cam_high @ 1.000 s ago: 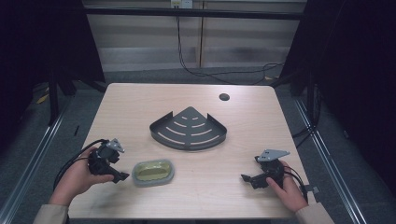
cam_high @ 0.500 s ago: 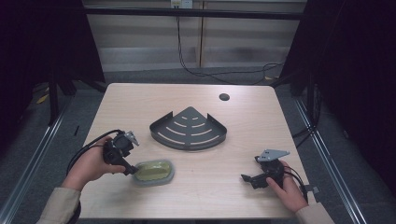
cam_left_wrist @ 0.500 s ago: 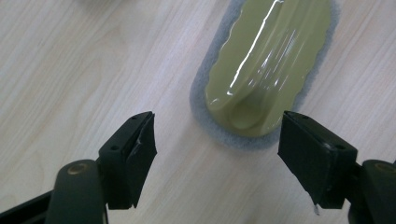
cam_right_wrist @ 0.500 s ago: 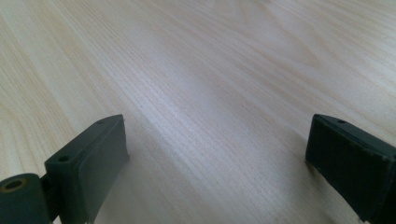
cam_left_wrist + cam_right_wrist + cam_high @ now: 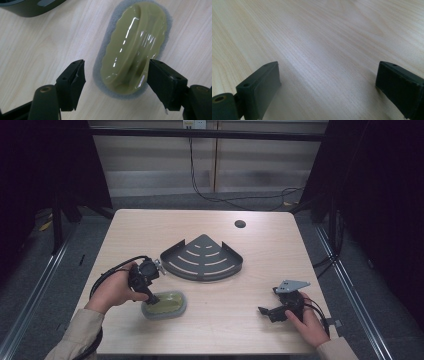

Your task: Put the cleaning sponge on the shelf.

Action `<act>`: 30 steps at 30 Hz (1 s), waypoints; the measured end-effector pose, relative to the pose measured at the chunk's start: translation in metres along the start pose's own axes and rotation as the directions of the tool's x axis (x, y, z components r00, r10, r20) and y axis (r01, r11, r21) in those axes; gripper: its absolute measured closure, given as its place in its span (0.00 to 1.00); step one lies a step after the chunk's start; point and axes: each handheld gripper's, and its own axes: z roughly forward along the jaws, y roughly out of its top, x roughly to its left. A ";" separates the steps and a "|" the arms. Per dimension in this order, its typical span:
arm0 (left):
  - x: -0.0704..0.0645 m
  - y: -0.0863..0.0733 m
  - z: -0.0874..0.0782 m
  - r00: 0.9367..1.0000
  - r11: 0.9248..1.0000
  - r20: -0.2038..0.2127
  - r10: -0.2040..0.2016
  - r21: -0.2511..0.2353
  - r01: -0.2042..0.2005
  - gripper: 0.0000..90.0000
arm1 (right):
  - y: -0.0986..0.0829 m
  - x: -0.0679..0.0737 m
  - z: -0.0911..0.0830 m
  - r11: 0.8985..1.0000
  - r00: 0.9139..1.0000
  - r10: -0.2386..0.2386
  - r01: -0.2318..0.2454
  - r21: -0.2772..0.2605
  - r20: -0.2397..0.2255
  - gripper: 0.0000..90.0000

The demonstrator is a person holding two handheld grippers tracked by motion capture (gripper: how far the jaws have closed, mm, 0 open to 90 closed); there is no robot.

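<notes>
Scrubber sits near the table's front-left corner, left gripper spread wide over it. Glossy handle looks stiff and slick, so I'd pinch its narrow ridge, not the soft pad.

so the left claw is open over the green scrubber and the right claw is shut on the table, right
Not quite: the right claw is open, not shut; the right gripper view shows its jaws wide apart over bare table. The rest holds: the left claw is open over the green scrubber.
</notes>
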 end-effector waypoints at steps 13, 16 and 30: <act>-0.006 0.011 0.009 0.998 0.998 0.029 0.050 0.026 -0.050 0.43 | 0.000 0.000 0.000 1.000 1.000 0.000 0.000 0.000 0.000 0.06; -0.008 0.014 0.011 0.998 0.998 0.037 0.052 0.022 -0.053 0.48 | 0.000 0.000 0.000 1.000 1.000 0.000 0.000 0.000 0.000 0.06; -0.012 0.032 0.015 0.996 0.994 0.066 0.065 0.088 -0.071 0.79 | 0.000 0.000 0.000 1.000 1.000 0.000 0.000 0.000 0.000 0.06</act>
